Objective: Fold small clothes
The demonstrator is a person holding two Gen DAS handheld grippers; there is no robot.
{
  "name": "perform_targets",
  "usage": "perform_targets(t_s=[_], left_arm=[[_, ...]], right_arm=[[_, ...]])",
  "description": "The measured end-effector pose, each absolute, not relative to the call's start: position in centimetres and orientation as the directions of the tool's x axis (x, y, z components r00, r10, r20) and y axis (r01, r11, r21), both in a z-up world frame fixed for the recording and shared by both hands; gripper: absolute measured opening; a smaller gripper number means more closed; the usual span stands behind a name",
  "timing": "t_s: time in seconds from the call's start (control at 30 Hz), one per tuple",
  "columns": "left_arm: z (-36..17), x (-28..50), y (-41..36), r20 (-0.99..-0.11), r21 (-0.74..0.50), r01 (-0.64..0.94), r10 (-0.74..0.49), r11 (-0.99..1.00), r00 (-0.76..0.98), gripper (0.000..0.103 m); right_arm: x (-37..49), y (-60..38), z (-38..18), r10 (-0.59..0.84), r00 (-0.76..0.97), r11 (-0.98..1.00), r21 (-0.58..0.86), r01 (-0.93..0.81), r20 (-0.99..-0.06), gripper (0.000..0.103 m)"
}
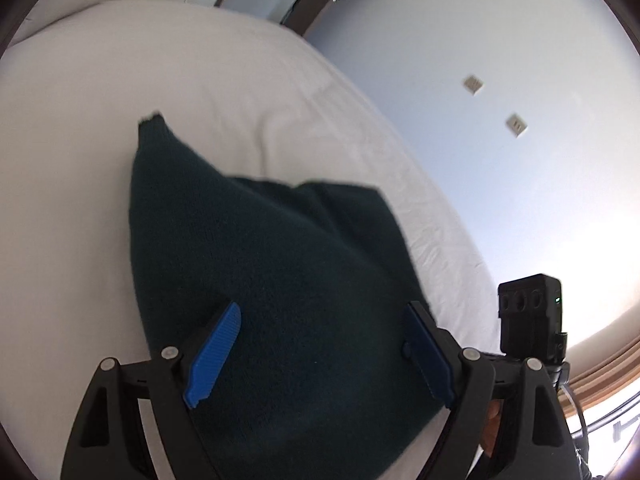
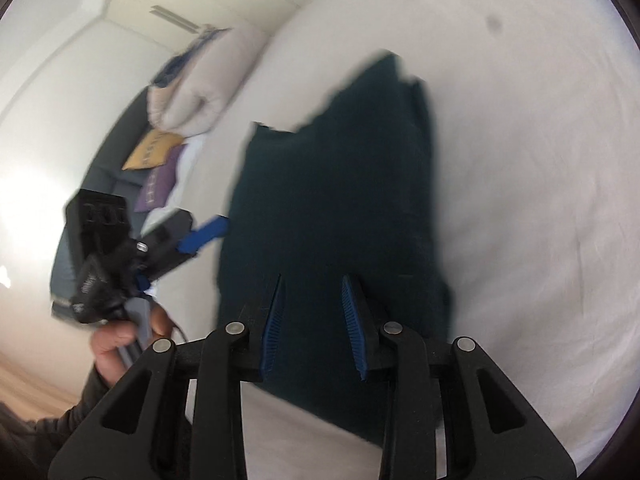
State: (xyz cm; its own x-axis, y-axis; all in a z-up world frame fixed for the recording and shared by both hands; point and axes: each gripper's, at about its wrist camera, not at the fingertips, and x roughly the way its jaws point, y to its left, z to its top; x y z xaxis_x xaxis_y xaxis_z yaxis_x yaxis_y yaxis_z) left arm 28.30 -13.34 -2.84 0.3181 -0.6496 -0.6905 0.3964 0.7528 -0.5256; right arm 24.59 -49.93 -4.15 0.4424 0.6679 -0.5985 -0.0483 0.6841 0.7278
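Our dark green knit sweater (image 1: 280,280) lies on the white bed (image 1: 80,160), already doubled over but lumpy, so more folds and smoothing remain. Left gripper (image 1: 320,356) and right gripper (image 2: 314,328) both spread, fingers grasping nothing.

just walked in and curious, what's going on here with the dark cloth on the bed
A person with a handheld gripper in each hand is folding a dark green knit garment on a white bed. The left gripper has its jaws wide open around the cloth. The right gripper has its jaws partly open over the near edge. Neither visibly pinches the fabric.
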Motion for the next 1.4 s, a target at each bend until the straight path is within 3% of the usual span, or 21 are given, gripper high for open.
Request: perform_targets(t_s=[0.07,0.23,0.37,0.43,0.5,0.63,0.73,0.77,0.8,0.83,0.9,1.13,1.2,1.4], left_arm=[[-3.6,28.6,-13.7,-0.688,-0.522,0.401,-0.650,0.752,0.322,0.084],[-4.1,28.9,-13.7,-0.689,-0.534,0.381,-0.650,0.755,0.322,0.084],[-2.3,28.1,-12.9,-0.651,-0.547,0.377,-0.663,0.748,0.371,0.083],[-3.3,28.5,-12.9,-0.673,-0.541,0.359,-0.648,0.760,0.358,0.083],[-4.2,28.6,-12.9,-0.668,-0.547,0.374,-0.660,0.749,0.345,0.083],[-2.9,27.8,-11.5,-0.623,-0.583,0.361,-0.686,0.728,0.376,0.083],[-1.6,27.1,-9.3,-0.561,-0.591,0.353,-0.684,0.726,0.467,0.093],[-1.6,27.1,-8.6,-0.557,-0.588,0.332,-0.667,0.737,0.495,0.103],[-2.1,27.3,-7.4,-0.557,-0.598,0.291,-0.648,0.747,0.519,0.103],[-2.9,27.6,-6.8,-0.567,-0.615,0.259,-0.646,0.745,0.511,0.103],[-4.8,28.4,-5.8,-0.608,-0.647,0.176,-0.641,0.742,0.468,0.103],[-8.0,29.1,-6.4,-0.636,-0.698,0.116,-0.686,0.706,0.354,0.093],[-8.1,29.3,-7.2,-0.643,-0.695,0.145,-0.698,0.705,0.314,0.081],[-8.5,29.9,-9.0,-0.703,-0.642,0.158,-0.658,0.750,0.268,0.064]], right_arm=[[24.1,-51.6,-5.1,0.698,0.467,0.630,0.775,-0.040,-0.543,0.026],[22.9,-52.3,-4.2,0.675,0.488,0.658,0.751,-0.058,-0.554,0.026],[21.9,-51.7,-2.1,0.698,0.514,0.640,0.756,-0.137,-0.498,0.029],[21.9,-51.4,-2.1,0.697,0.502,0.651,0.746,-0.141,-0.513,0.029],[22.1,-51.5,-3.3,0.659,0.474,0.693,0.716,-0.082,-0.584,0.029],[21.3,-52.5,-3.1,0.666,0.507,0.664,0.745,-0.068,-0.547,0.029],[20.8,-53.9,-1.7,0.651,0.570,0.650,0.756,-0.079,-0.501,0.030],[20.8,-54.5,-1.2,0.629,0.592,0.662,0.747,-0.069,-0.503,0.044],[21.0,-54.7,-0.9,0.600,0.613,0.677,0.735,-0.047,-0.514,0.068],[21.0,-55.1,-0.7,0.574,0.632,0.687,0.726,-0.025,-0.521,0.077],[21.6,-55.6,-0.4,0.572,0.635,0.680,0.733,-0.013,-0.519,0.080],[25.6,-53.7,-1.7,0.586,0.513,0.734,0.679,-0.007,-0.627,0.080],[27.1,-53.7,-2.8,0.599,0.500,0.715,0.699,0.018,-0.625,0.080],[30.5,-52.9,-4.5,0.647,0.471,0.667,0.744,0.030,-0.599,0.075]])
